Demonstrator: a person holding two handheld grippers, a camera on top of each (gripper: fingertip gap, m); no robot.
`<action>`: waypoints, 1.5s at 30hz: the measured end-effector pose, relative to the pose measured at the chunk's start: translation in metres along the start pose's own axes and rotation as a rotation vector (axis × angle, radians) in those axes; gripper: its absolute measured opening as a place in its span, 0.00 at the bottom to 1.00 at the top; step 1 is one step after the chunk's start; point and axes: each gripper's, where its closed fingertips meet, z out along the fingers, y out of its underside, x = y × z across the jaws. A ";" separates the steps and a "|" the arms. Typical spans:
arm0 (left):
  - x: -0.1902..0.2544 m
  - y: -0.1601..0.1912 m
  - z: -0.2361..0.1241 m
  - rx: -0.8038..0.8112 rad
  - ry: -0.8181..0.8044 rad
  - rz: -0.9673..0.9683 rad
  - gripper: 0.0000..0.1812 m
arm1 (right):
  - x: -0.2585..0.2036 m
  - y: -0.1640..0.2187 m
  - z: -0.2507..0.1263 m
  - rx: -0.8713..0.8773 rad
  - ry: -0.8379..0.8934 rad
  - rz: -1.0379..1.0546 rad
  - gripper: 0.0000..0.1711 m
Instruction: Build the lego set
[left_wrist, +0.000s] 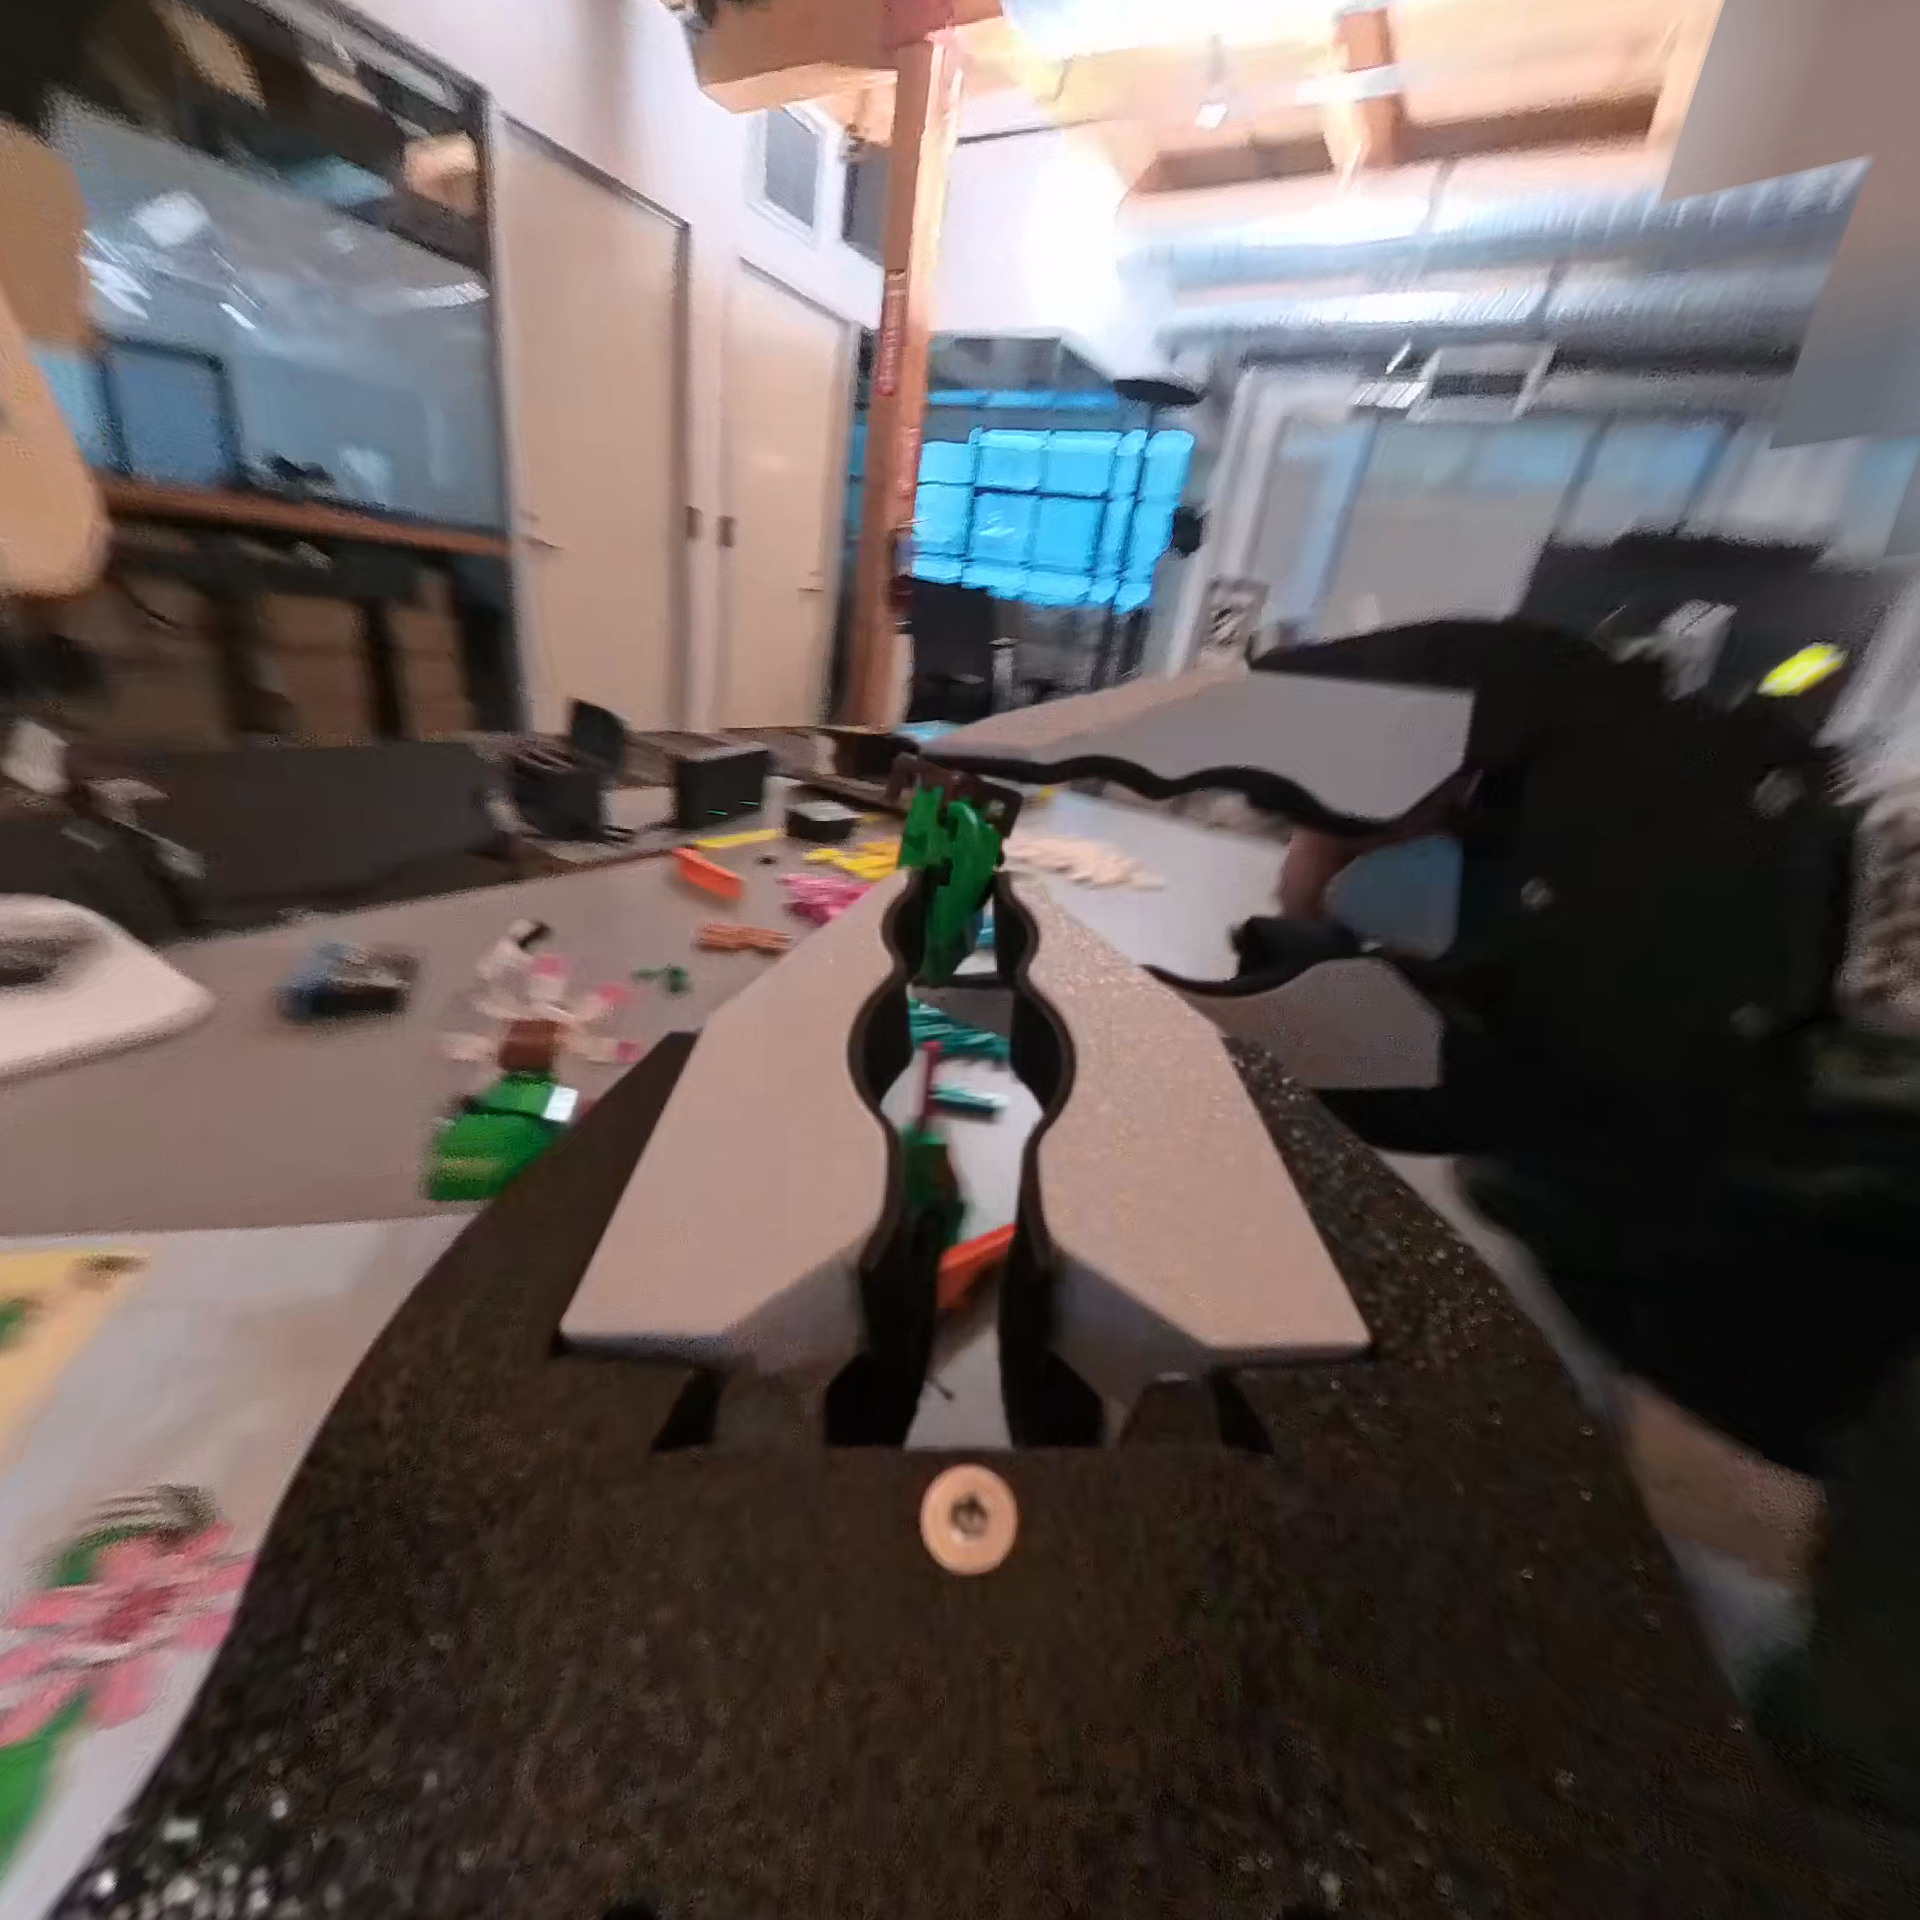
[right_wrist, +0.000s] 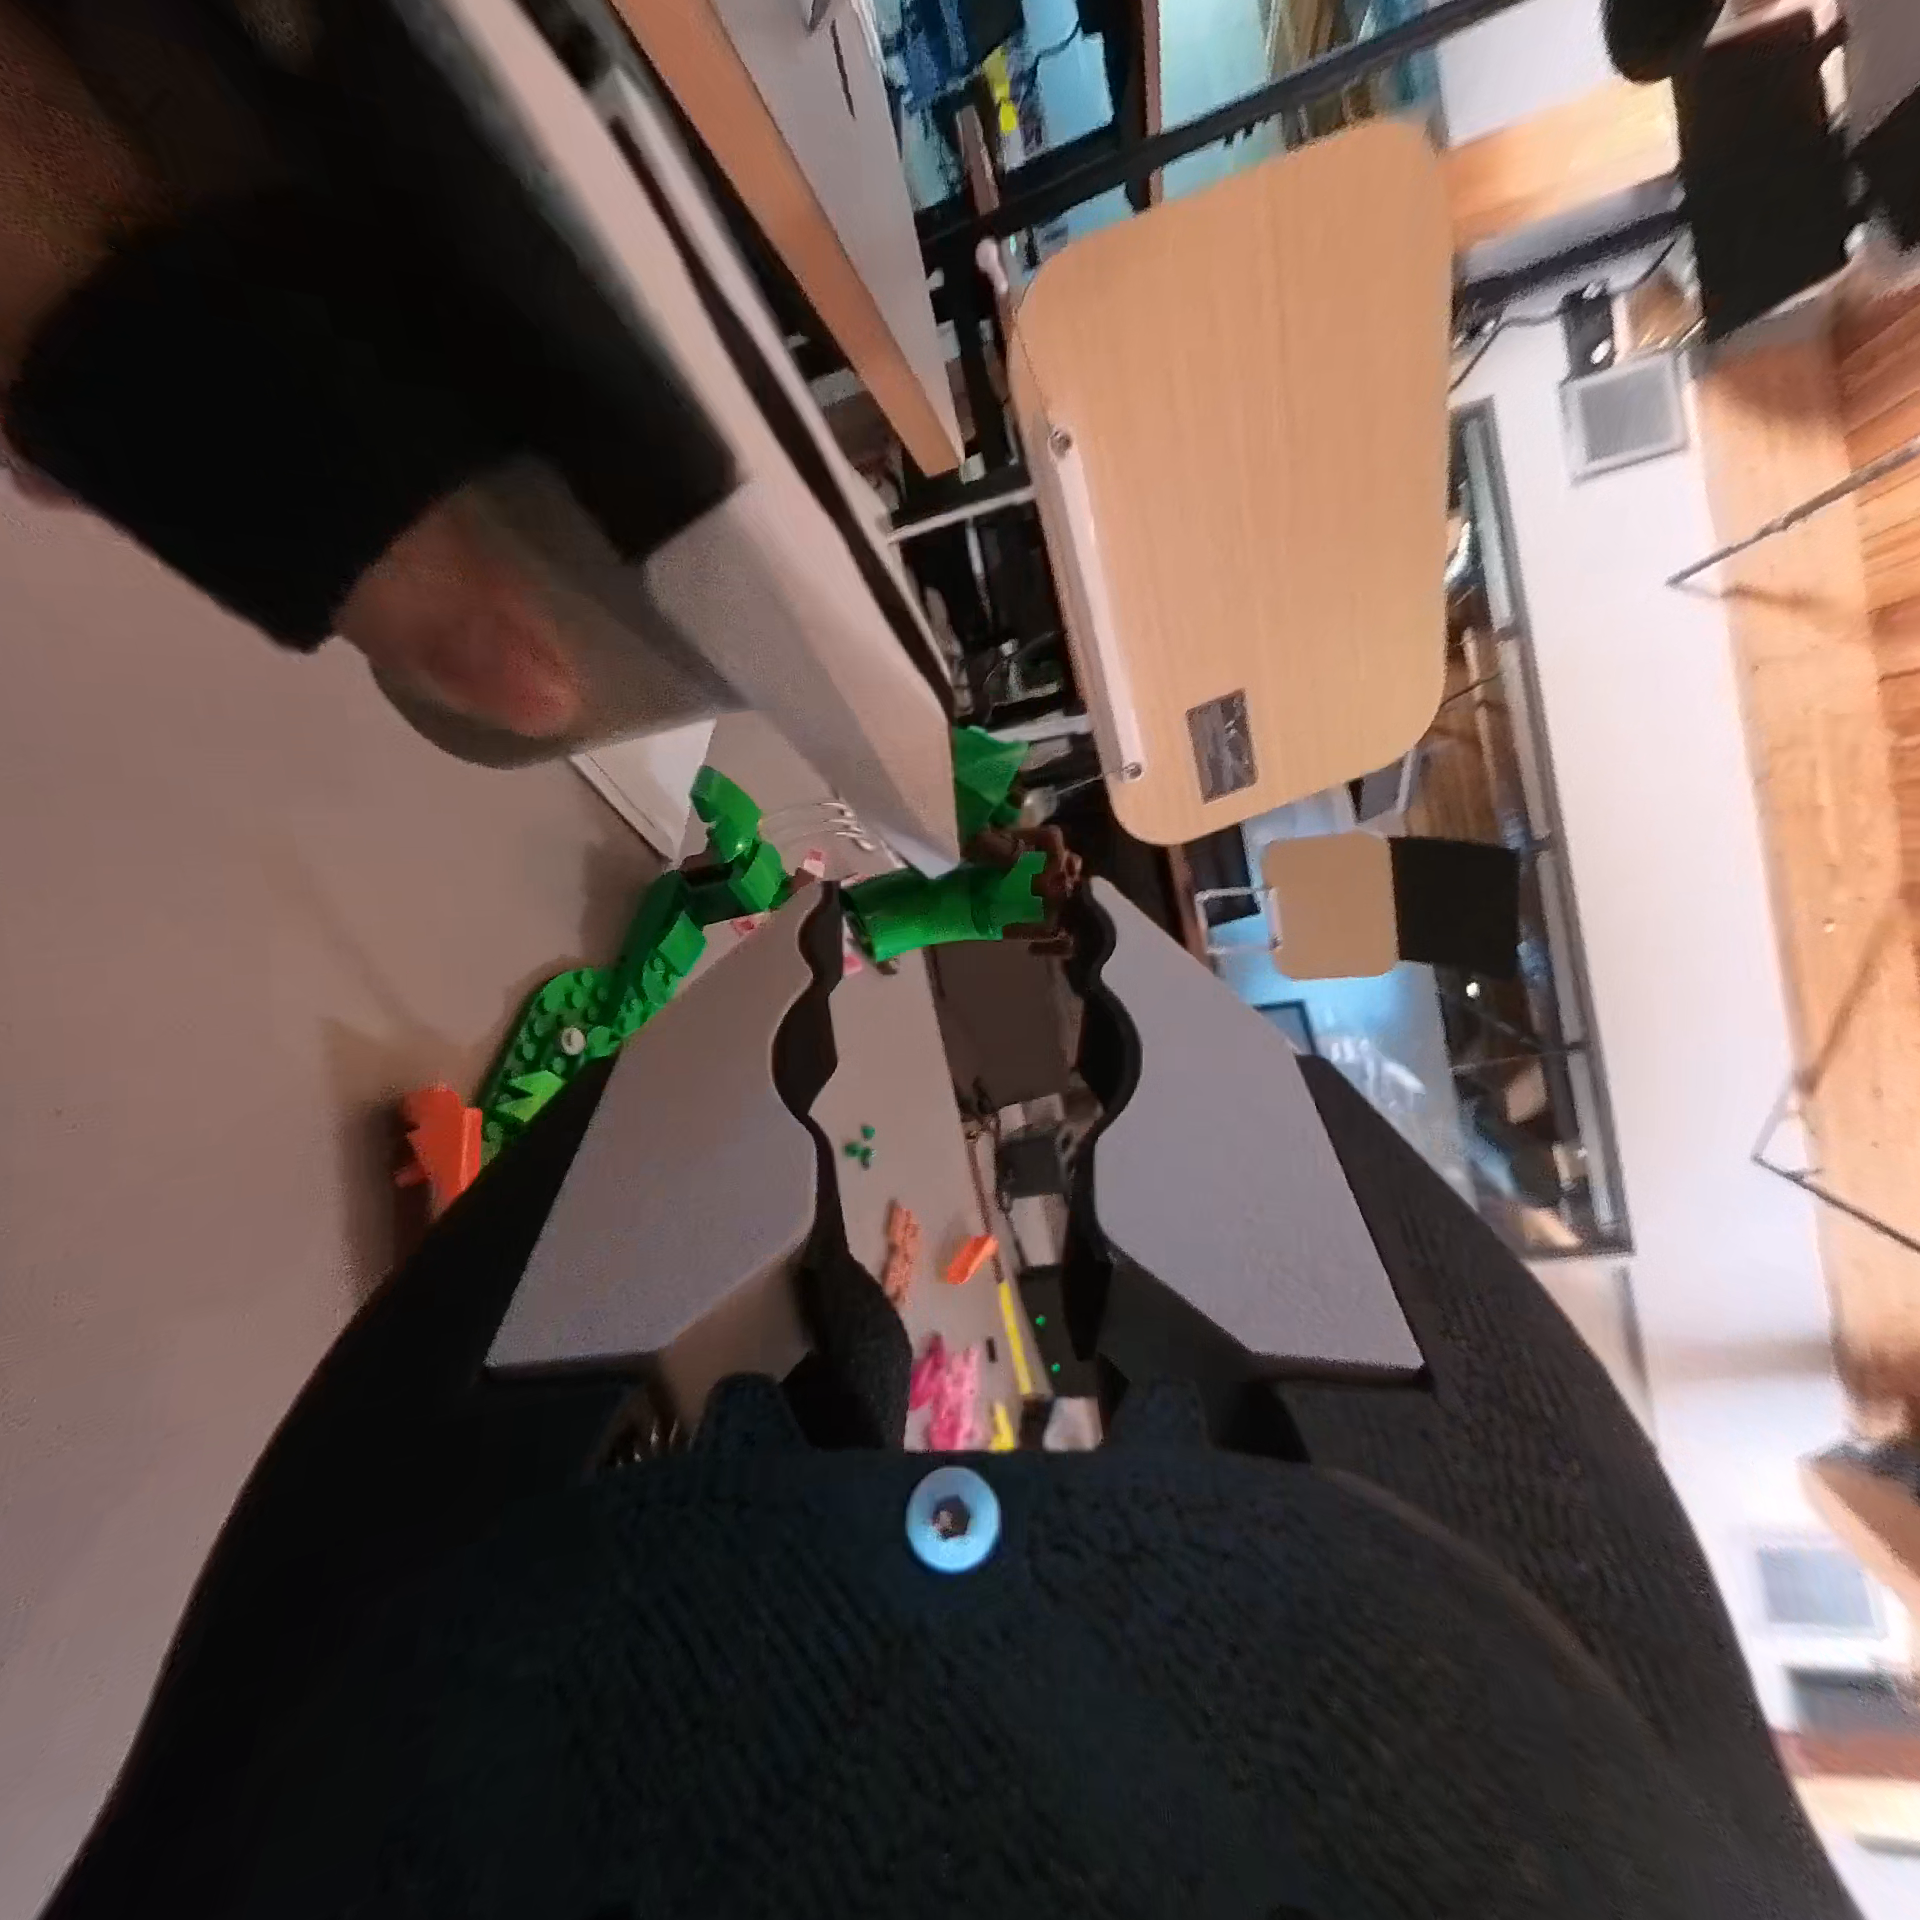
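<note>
Here the left gripper has its fingers closed on a green lego piece, pinched at the very tips and lifted clear of the grey table. A small brown part sits at the top end of that green piece. In the left wrist view the right gripper comes in from the right, turned on its side, one finger above the other, with a wide gap between them. The tip of its upper finger is at the brown part; contact cannot be judged through the blur.

The right wrist view is rolled sideways. There the green piece and its brown end span the space between the spread fingertips of the right gripper. The fingers stand apart; whether they press on the piece cannot be told.

On the table lie loose pieces: a green leaf-like assembly with an orange piece touching its end, pink pieces, a further orange piece, yellow pieces, and white and pink bits. An instruction sheet showing a pink flower lies at the near left edge.
</note>
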 end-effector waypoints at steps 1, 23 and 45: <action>-0.002 0.000 0.000 -0.016 -0.046 0.105 0.06 | -0.001 0.000 0.001 -0.012 -0.016 0.025 0.25; -0.018 0.013 -0.013 -0.106 -0.280 0.699 0.06 | -0.031 0.002 0.003 -0.071 -0.212 0.342 0.26; -0.021 0.017 -0.013 -0.114 -0.252 0.617 0.06 | -0.034 -0.001 0.005 -0.030 -0.242 0.413 0.25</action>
